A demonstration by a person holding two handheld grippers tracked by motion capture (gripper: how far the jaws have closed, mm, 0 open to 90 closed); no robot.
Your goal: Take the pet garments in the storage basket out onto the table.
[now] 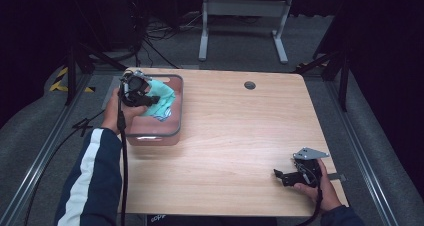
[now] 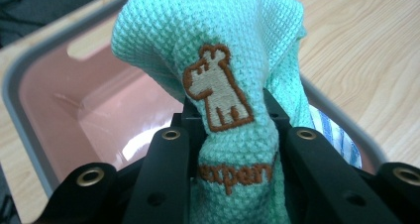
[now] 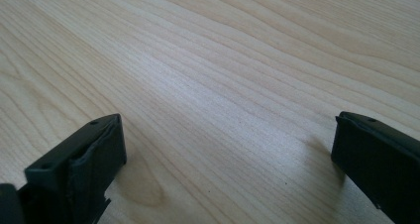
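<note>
Mint-green cloth point(image 2: 218, 50) is bunched between the left gripper's point(image 1: 142, 99) jaws, clamped tight, over the pink bin point(image 1: 152, 136) at the table's point(image 1: 240, 136) left edge. A striped item, perhaps another cloth, lies beneath. Right gripper point(image 1: 280, 176) rests near the table's right corner, jaws spread wide.

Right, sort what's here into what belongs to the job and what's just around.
In the job:
- green cloth, clamped in the left gripper
- pink tub under it

Not in use:
- striped cloth in the tub
- right gripper, open, low over bare table
- metal stand beyond
</note>
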